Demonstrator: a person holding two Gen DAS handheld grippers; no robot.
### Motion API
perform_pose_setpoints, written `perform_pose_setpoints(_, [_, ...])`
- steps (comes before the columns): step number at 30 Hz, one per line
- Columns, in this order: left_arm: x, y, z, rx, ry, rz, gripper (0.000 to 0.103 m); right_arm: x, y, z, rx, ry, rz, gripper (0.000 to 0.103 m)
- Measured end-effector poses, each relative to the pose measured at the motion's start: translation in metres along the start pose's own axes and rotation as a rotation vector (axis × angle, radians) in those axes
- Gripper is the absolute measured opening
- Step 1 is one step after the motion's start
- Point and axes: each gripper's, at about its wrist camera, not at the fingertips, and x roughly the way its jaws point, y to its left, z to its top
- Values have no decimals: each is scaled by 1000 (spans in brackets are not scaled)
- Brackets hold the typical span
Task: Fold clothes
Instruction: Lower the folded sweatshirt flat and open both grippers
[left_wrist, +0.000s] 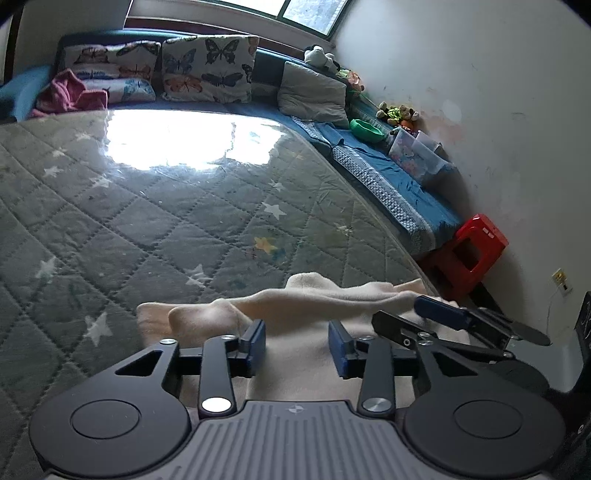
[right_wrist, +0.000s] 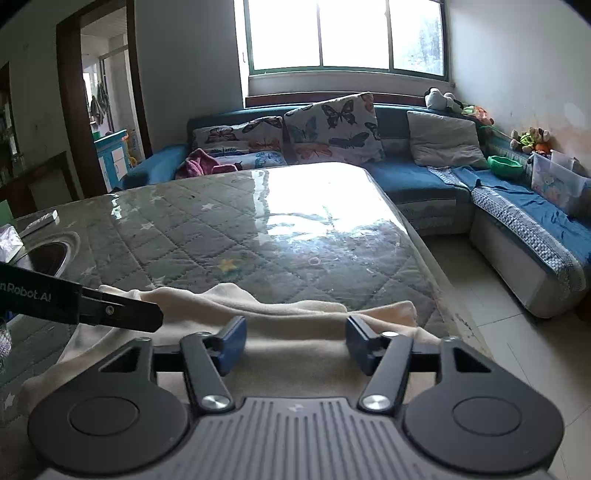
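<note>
Both spread: left gripper (left_wrist: 297, 345), right gripper (right_wrist: 295, 341) over cream cloth (left_wrist: 295, 306) (nothing pinched).

Soft, matt cream fleece on the garment (left_wrist: 303, 306), slightly fuzzy. Under it the counter (left_wrist: 147, 206) shows grey quilted cloth with stitched stars beneath a clear glossy sheet throwing hard glare. The left gripper (left_wrist: 297, 349) is matt black plastic with blue rubbery pads (left_wrist: 258, 341) and bright metal pivot screws; the right gripper (right_wrist: 295, 341) is the same. The red stool (left_wrist: 476, 247) is shiny plastic.
</note>
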Motion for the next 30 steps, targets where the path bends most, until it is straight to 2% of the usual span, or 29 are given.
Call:
perform_pose_setpoints(3, [-9,-3,-8,23,-5,19,48,-6,2,-6,-6,7,-9,70])
perform_pose_setpoints(12, [-39,-8,-46,124,-23,18,48,-40,14,-31,-57,14,-5,83])
perform_pose_setpoints(21, [-50,-11,-73,210,-50,22,48,-70,13,-62,-96,39,-27,84])
perform_pose_setpoints(26, [-59,-13,-74,210,-66,22,48,-79,15,-64,-121,34,-22,85])
perform_pose_setpoints(30, [-61,-10,-77,182,-70,30,48,-82,18,-57,-99,-20,-13,96])
